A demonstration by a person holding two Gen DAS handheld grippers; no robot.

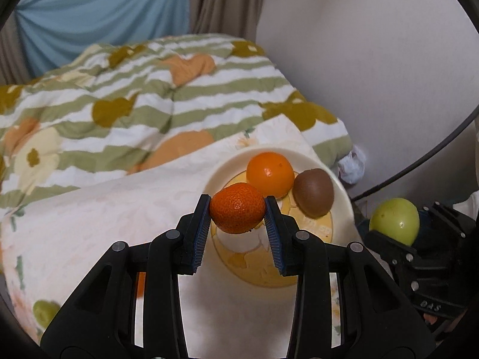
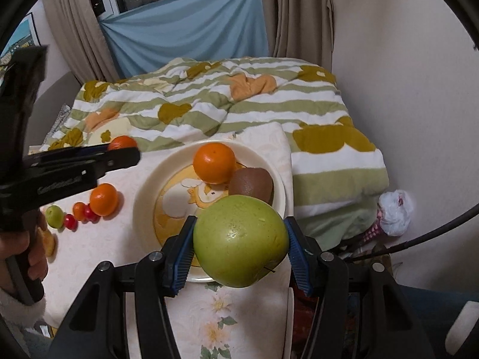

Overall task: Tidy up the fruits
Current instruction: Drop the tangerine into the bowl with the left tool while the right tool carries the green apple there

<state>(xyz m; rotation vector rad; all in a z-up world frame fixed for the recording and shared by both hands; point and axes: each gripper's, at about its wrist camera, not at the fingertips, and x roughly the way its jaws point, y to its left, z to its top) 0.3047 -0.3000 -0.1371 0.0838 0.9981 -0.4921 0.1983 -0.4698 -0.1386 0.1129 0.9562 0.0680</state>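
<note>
My left gripper [image 1: 237, 213] is shut on a dimpled mandarin [image 1: 237, 211], held above the near side of a cream plate [image 1: 341, 197]. On that plate lie a smooth orange [image 1: 270, 174] and a brown kiwi [image 1: 312, 193]. My right gripper [image 2: 239, 246] is shut on a large green apple [image 2: 239, 240], hanging over the plate's [image 2: 143, 188] near rim. In the right wrist view the orange [image 2: 214, 163] and kiwi [image 2: 251, 186] sit at the plate's far side. The left gripper [image 2: 125, 146] shows at the left with the mandarin [image 2: 121, 143] in it. The apple [image 1: 394, 220] also shows at the right of the left wrist view.
Left of the plate lie another orange [image 2: 104, 199], a small orange fruit [image 2: 79, 211], red cherries [image 2: 89, 214] and a small green fruit [image 2: 54, 216] on the floral cloth [image 2: 239, 308]. A striped quilt [image 2: 209, 104] is heaped behind. A white wall [image 2: 404, 89] and a crumpled bag [image 2: 395, 212] stand to the right.
</note>
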